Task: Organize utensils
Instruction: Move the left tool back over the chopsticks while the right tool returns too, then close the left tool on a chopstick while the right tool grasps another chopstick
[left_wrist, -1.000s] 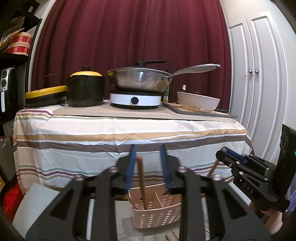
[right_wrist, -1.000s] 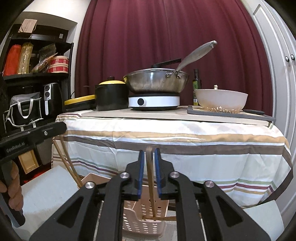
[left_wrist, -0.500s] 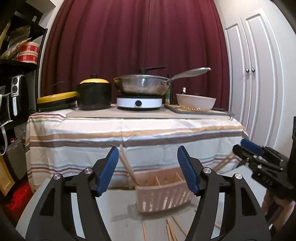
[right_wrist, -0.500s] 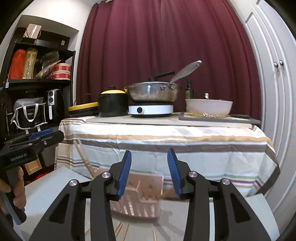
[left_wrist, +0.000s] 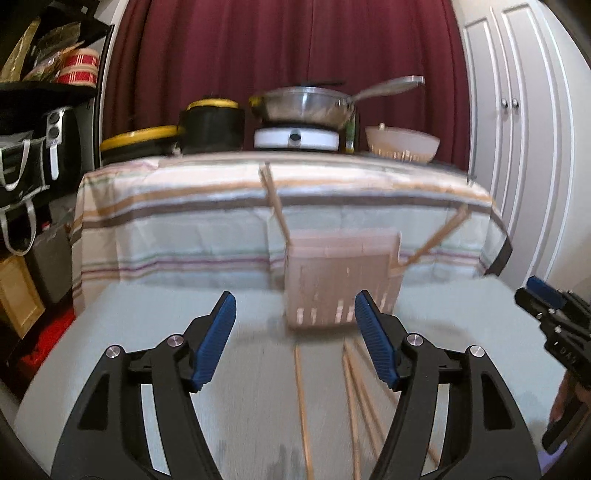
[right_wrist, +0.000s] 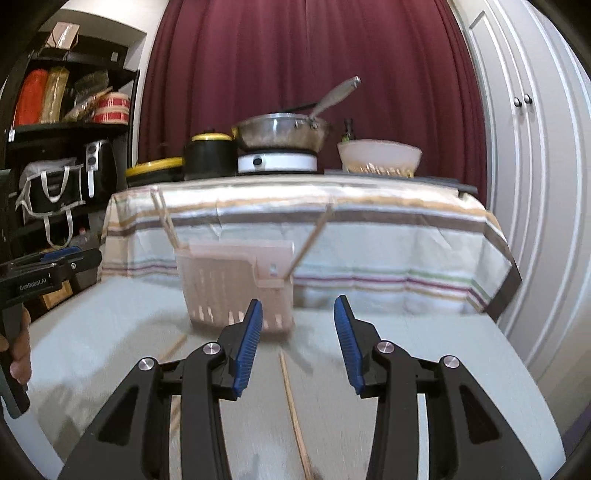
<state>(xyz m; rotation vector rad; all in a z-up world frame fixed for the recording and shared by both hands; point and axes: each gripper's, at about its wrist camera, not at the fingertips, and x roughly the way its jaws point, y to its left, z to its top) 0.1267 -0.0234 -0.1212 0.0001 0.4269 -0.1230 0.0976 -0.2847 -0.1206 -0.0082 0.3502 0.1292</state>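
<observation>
Pale grey covered the low work surface, with the pink slotted caddy standing at its far side, well short of the striped tablecloth behind. Two chopsticks leaned out of the caddy's left end and one chopstick out of its right; loose chopsticks lay flat on the surface in front, at least four, though blur made an exact count uncertain. The step in hand appeared to be the reach for the next stick. The left gripper hung with fingers spread wide and empty, and the right gripper likewise gaped, holding nothing. The next move probably called for lowering one gripper astride a single loose stick and pinching it.
</observation>
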